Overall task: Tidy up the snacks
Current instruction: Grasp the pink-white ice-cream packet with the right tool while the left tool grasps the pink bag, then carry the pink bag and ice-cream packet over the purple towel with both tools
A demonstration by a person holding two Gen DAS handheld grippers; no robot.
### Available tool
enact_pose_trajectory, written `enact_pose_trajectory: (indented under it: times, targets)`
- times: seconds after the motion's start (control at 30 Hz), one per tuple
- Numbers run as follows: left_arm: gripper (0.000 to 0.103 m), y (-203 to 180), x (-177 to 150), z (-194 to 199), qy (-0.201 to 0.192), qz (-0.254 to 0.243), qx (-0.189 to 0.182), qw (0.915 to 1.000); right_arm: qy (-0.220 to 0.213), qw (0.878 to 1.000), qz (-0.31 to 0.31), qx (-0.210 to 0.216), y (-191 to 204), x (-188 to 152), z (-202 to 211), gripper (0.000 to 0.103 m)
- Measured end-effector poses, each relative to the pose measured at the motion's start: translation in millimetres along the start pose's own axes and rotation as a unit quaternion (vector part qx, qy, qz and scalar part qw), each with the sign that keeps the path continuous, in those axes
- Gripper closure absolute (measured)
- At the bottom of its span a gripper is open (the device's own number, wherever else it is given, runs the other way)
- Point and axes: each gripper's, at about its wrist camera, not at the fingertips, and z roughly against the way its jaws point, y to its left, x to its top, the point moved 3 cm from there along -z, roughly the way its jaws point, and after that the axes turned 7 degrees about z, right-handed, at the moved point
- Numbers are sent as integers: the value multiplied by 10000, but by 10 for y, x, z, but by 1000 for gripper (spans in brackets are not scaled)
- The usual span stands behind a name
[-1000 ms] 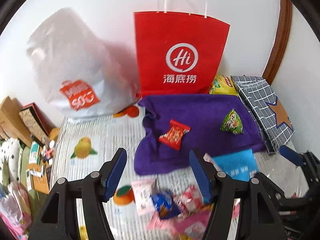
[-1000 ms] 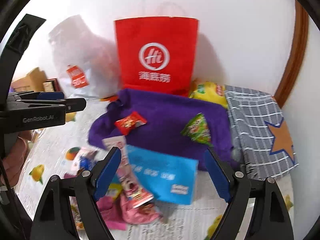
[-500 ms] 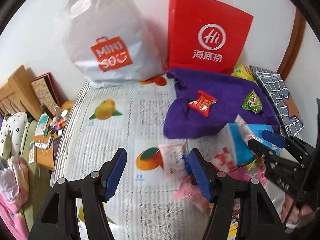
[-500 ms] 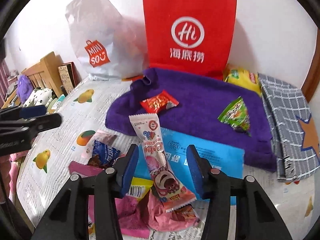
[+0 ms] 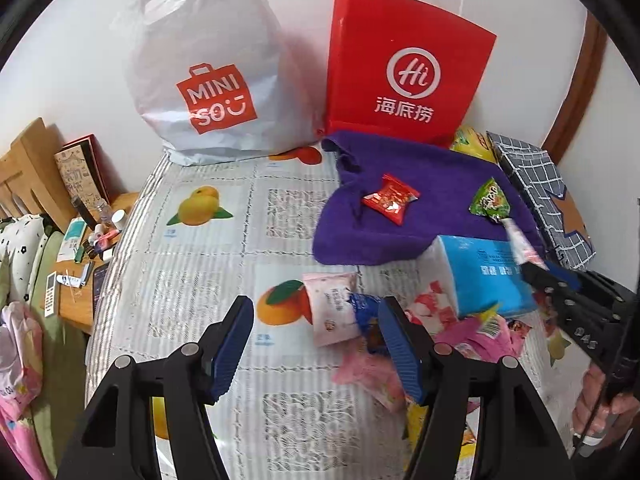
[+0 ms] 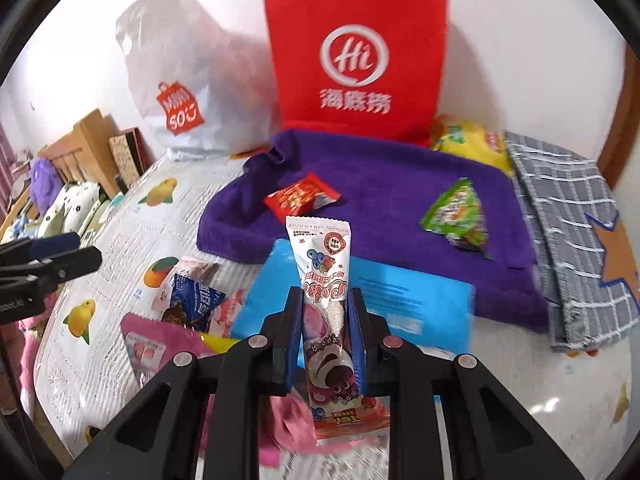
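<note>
- The right gripper (image 6: 325, 320) has just been closing, and its blue pads now press both sides of a long white-and-pink snack stick packet (image 6: 326, 292) with a pink bear printed on it; the packet stands up between the jaws, its top end pointing to 12 o'clock.
- Behind that packet lies a blue pack (image 6: 360, 300), and past it at 12 o'clock a purple towel (image 6: 380, 184).
- On the towel sit a red candy packet (image 6: 302, 196) towards 11 o'clock and a green triangular snack packet (image 6: 456, 212) towards 2 o'clock, well apart.
- The left gripper (image 5: 316, 340) hangs partly open over the fruit-print table cover (image 5: 200, 280) with nothing between its fingers; a pale pink sachet (image 5: 332, 304) and a dark blue wrapper (image 5: 366, 310) lie just beyond its right finger.
- More pink wrappers (image 6: 160, 340) lie in a loose heap at 9 o'clock of the right gripper.
- At 12 o'clock a red paper bag (image 6: 356, 56) stands against the wall, with a white Miniso bag (image 5: 208, 80) beside it.
</note>
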Motion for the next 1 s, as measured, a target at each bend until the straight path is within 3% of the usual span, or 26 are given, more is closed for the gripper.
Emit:
enact_pose_trajectory:
  times: [0.23,0.37,0.7,1.0]
  targets:
    - [40,-247,-139,119,31,14,-674,9977,-128,9990,-250,-346,-338,-320,433,81]
    - [25,-492,-254,132,101,-171,-1042,9944,-96,9976,-437,-527,-530,-572,559,81]
    - [25,-876,-572,-137,482,-583,-1085,9912,390,9964,-585,-483,-710,-1135,326,81]
    - [25,-1004,-603,-307,643,-698,-883,9916,525,9956,-683,-367,-764,-1267,157,80]
